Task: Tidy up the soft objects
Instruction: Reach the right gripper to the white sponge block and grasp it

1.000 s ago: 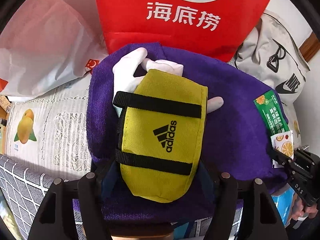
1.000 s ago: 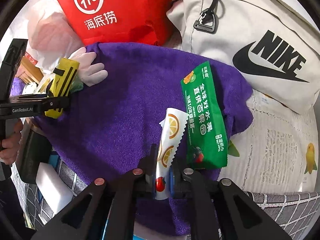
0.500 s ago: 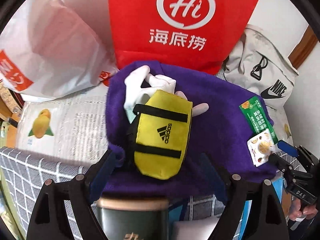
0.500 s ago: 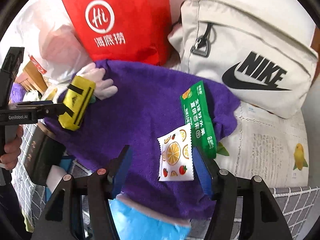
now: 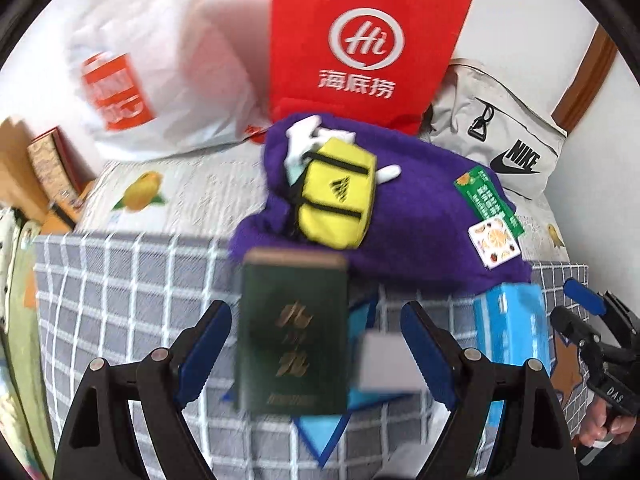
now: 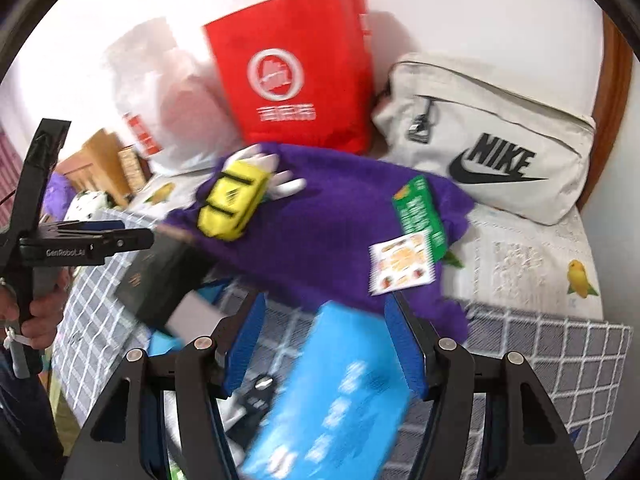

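Left gripper (image 5: 316, 344): I see its fingers spread wide with nothing pressed between them; a dark green booklet (image 5: 294, 332) merely shows in the gap, lying below.
Yellow pouch (image 5: 338, 202): it rests on the left part of the purple towel (image 5: 420, 216), on top of a white glove (image 5: 304, 140); I judge it light, limp fabric; I would pinch it across the body or by a black strap.
Purple towel: draped over the bed's edge, in front of the red bag (image 5: 360, 44); soft, bulky, likely to sag and drag its load if I lift one corner.
Green packet (image 5: 488, 200): lying on the towel's right side; thin, crinkly film, probably slippery; best taken by an edge.
Fruit-print sachet (image 6: 402, 264): touching the green packet's near end; flat and light; I would grip its serrated rim.
Right gripper (image 6: 324, 344): fingers apart, holding nothing; a blue box (image 6: 332, 396) sits blurred beneath them.
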Motion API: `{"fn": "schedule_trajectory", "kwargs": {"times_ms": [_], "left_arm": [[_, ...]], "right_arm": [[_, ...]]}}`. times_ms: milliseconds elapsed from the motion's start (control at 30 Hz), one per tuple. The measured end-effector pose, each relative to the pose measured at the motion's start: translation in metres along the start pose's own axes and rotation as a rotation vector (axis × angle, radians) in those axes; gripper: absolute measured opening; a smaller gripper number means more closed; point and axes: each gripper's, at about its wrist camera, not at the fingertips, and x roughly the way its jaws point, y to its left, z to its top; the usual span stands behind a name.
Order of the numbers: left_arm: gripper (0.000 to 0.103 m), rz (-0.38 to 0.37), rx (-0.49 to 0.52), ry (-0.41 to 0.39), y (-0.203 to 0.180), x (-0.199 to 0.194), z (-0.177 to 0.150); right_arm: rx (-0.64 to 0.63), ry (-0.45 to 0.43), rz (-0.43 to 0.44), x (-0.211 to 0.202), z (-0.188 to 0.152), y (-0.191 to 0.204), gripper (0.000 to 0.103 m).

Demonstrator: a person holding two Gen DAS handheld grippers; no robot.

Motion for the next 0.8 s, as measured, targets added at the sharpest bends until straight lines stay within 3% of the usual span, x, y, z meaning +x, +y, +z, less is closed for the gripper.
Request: {"fn": "schedule_trajectory", "kwargs": {"times_ms": [267, 400, 600, 800], "left_arm": [[0.086, 0.048, -0.048, 0.000, 0.039, -0.031, -0.051], [0.086, 0.069, -0.080, -0.011, 0.058, -0.038, -0.068], [0.086, 0.077, -0.114, 0.039, 0.076, -0.027, -0.082], [0.086, 0.062, -0.122, 0.049, 0.081, -0.015, -0.076]], "right_arm": [[-0.066, 0.051, 0.111, 0.025, -0.034, 0.058, 0.062], [-0.119, 0.074, 0.113, 0.041, -0.041, 0.077, 0.062], [-0.173, 0.129, 0.091, 0.067, -0.040, 0.085, 0.062], [-0.247, 0.169, 0.064, 0.089, -0.038, 0.089, 0.073]]}}
